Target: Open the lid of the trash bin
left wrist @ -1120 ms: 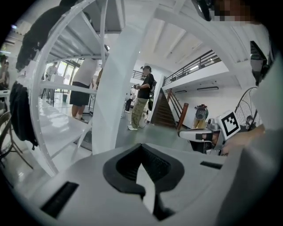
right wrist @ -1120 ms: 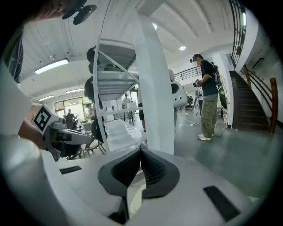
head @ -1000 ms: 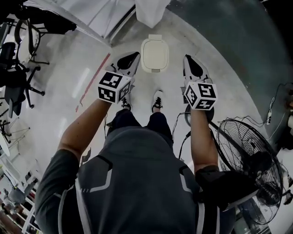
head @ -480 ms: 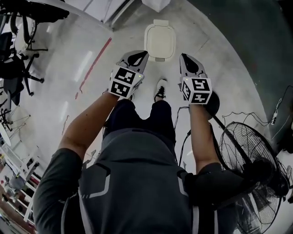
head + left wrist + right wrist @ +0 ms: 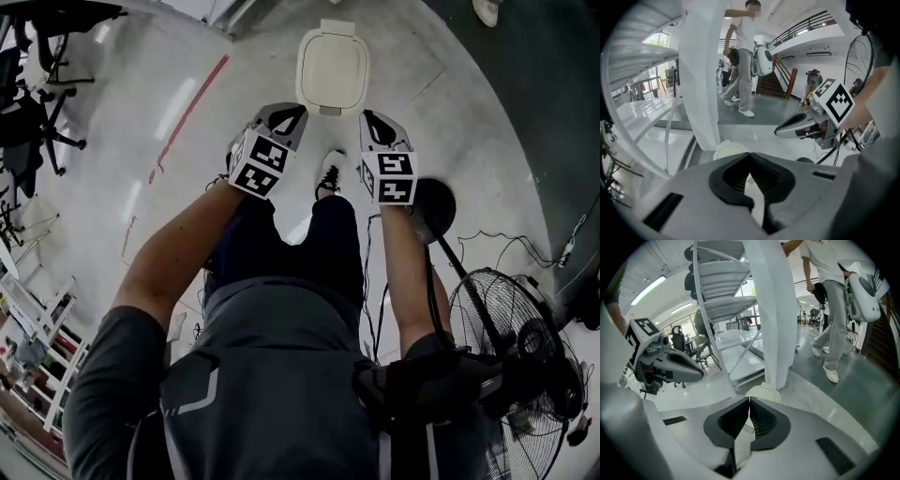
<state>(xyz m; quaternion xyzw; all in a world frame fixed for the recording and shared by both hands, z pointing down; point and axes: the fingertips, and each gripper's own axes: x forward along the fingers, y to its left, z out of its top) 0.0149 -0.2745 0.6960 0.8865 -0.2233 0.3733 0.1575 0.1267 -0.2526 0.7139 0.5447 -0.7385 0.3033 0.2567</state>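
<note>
Top centre, the trash bin [image 5: 331, 67] is seemingly sitting closed; the left gripper [image 5: 291, 114] and right gripper [image 5: 371, 122] are hovering just below it, jaws together, gripping nothing.

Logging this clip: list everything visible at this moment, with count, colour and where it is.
trash bin: one, cream-white, lid shut, on the floor ahead of both grippers
pillar: one, white, right behind the bin
floor stripe: one, red, left of the bin
floor fan: one, black, on the person's right
office chairs: black, far left; count unclear
passer-by: one, light clothes, carrying a backpack, beyond the pillar
shoe: one showing, white, between the grippers
left gripper: one, grey-white, jaws shut, empty, short of the bin
right gripper: one, grey-white, jaws shut, empty, short of the bin
</note>
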